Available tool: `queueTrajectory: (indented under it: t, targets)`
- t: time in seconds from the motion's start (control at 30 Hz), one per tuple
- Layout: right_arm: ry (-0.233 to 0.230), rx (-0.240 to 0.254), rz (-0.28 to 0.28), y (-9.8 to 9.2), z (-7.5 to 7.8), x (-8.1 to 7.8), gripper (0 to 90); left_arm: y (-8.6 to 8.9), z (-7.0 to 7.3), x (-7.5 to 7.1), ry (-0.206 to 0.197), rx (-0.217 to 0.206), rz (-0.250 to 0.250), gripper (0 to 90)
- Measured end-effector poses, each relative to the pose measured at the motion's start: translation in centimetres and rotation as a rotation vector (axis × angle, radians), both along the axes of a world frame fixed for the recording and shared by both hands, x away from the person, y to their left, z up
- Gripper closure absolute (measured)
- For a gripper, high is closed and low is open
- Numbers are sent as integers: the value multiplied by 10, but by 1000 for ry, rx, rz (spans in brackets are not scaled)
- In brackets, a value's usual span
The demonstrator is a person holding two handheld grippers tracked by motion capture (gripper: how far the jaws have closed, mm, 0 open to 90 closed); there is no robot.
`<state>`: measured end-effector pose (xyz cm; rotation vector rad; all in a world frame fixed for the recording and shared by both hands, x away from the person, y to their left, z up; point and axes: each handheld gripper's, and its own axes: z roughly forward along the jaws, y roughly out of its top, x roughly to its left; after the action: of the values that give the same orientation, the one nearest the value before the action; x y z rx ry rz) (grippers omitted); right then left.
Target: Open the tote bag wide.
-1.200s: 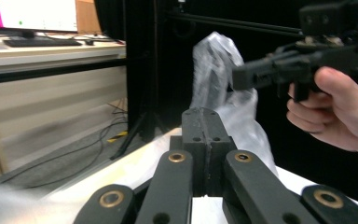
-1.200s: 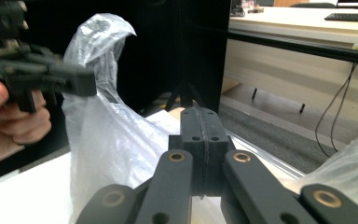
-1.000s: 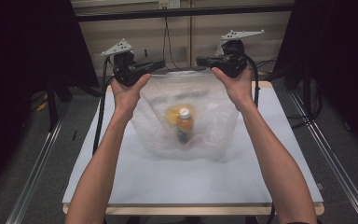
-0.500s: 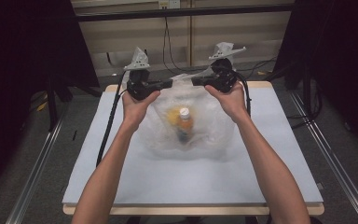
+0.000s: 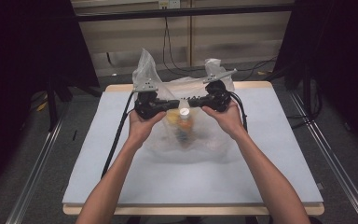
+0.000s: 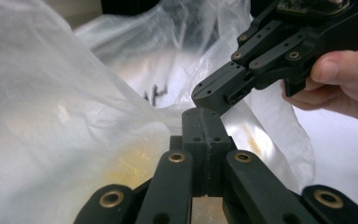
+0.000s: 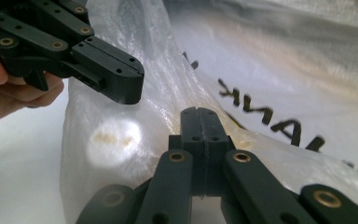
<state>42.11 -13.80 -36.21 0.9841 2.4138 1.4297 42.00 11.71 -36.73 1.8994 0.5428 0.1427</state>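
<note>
bottle (image 5: 184, 122) upright inside plastic bag (image 5: 186, 140), both grippers' jaws clamped on bag film

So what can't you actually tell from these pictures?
- High view: the bottle in the plastic bag; its label is blurred by the film.
- Right gripper view: the black lettering is cut off by folds.
- Left gripper view: what the left gripper pinches is hidden between its jaws.
</note>
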Motion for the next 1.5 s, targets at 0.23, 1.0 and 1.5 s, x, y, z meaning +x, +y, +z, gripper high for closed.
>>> queueTrajectory:
  t: [0.23,1.0,1.5]
  targets:
    - [12,-26,27,0,-7,-17,900,9,-12,-17,20,15,-21,900]
    - [61,28,81,-13,-36,-47,900,15,-63,-28,74,110,-24,900]
    - [129,-48,105,-7,-100,-50,900,10,-116,-15,188,186,-11,900]
